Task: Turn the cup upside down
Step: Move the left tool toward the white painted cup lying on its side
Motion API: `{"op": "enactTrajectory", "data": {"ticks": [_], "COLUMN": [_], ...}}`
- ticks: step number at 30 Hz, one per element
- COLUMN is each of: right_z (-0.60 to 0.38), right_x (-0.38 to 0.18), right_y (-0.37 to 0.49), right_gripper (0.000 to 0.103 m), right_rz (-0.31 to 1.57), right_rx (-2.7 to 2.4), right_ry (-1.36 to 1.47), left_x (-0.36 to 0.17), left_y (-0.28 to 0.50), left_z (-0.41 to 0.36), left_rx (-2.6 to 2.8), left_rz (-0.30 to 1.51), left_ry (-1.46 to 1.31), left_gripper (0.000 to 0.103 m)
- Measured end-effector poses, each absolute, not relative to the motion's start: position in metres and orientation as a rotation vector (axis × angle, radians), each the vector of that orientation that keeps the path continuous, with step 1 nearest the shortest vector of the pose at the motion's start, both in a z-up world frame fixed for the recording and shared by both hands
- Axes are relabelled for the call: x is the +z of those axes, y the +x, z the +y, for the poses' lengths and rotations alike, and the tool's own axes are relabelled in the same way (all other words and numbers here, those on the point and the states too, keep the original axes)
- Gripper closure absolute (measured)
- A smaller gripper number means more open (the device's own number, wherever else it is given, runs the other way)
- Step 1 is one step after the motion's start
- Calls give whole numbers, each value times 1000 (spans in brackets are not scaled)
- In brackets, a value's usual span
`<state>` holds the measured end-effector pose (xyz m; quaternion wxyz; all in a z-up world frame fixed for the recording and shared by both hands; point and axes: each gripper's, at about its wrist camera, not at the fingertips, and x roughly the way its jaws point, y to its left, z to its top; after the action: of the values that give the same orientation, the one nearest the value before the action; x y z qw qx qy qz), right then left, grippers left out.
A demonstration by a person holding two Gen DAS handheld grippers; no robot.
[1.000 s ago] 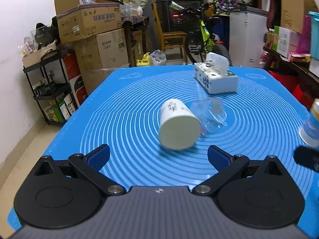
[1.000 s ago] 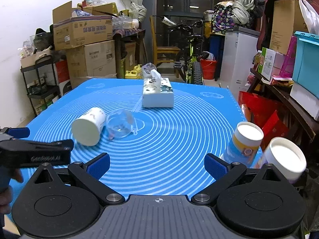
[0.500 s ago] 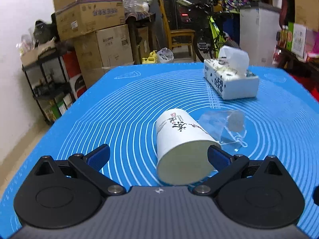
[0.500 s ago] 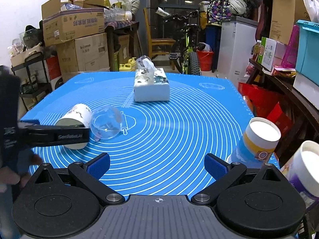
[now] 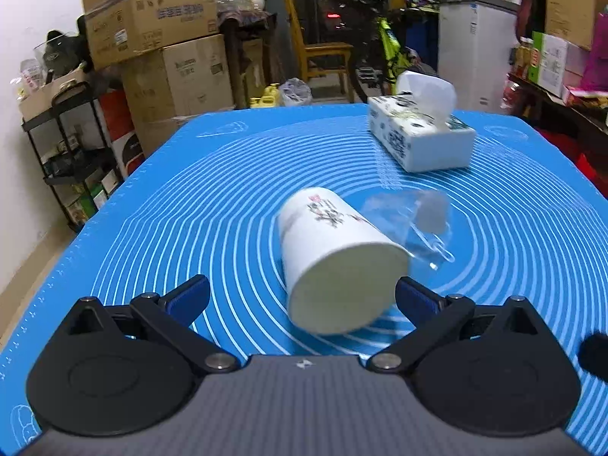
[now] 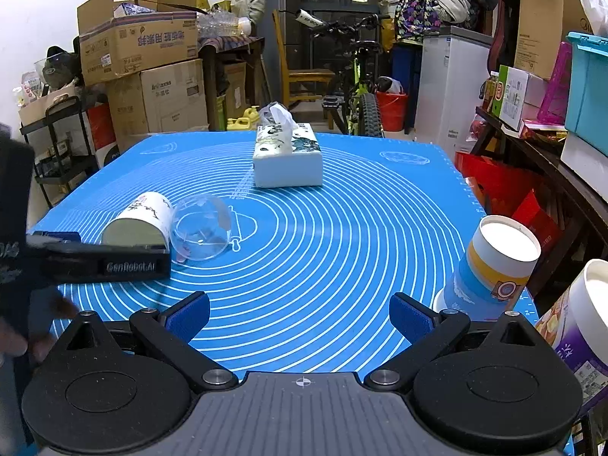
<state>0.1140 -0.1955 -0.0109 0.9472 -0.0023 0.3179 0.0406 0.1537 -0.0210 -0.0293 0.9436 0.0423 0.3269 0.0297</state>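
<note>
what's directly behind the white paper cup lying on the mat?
A clear glass cup lies on its side against the white printed paper cup, on the blue silicone mat. Farther back sits a white tissue box. The paper cup hides part of the glass.

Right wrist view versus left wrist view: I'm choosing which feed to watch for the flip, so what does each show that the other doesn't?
Only the right wrist view shows the left gripper from the side, reaching in at the white cup, plus two paper canisters at the mat's right edge. Only the left wrist view shows the cup's flat end lying close between its own open fingers. Both show the cup on its side, the clear glass cup touching it, the tissue box and the blue mat.
</note>
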Motion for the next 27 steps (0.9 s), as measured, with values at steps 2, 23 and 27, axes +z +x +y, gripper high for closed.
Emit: {"op": "enactTrajectory", "data": {"ticks": [2,23,27], "right_z": [-196,-202,-202], "right_x": [-11,-15,-11], "right_y": [113,116,113], "right_gripper": [2,2,2], "right_rz": [646,659,654], "right_rx": [84,78,79], "right_ry": [1,23,22], "left_x": [-29,-38,-32], "left_y": [152,166,150], "left_z": [-24,-22,-23], "left_rx": [53,53,28], "left_rz": [667,667,663], "left_ry": [92,94,84], "left_gripper": [1,41,41]}}
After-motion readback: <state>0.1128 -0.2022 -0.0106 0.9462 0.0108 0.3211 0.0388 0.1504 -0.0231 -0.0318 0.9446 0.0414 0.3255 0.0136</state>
